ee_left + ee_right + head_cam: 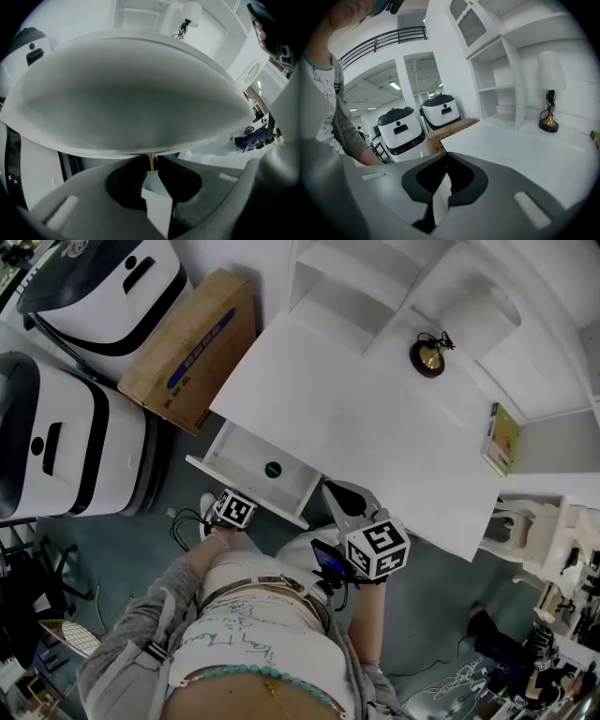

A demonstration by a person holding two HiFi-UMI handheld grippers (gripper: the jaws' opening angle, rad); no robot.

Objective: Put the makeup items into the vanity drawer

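Drawer knob pinched between left gripper fingers (right gripper clenched, empty).

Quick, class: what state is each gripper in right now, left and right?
The left gripper is shut on the gold drawer knob.
The right gripper is shut, holding nothing.

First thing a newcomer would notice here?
The open drawer at the left front of the white vanity, with one small dark round item inside. The left gripper is shut on the drawer's gold knob; the right gripper is shut and empty at the front edge of the vanity.
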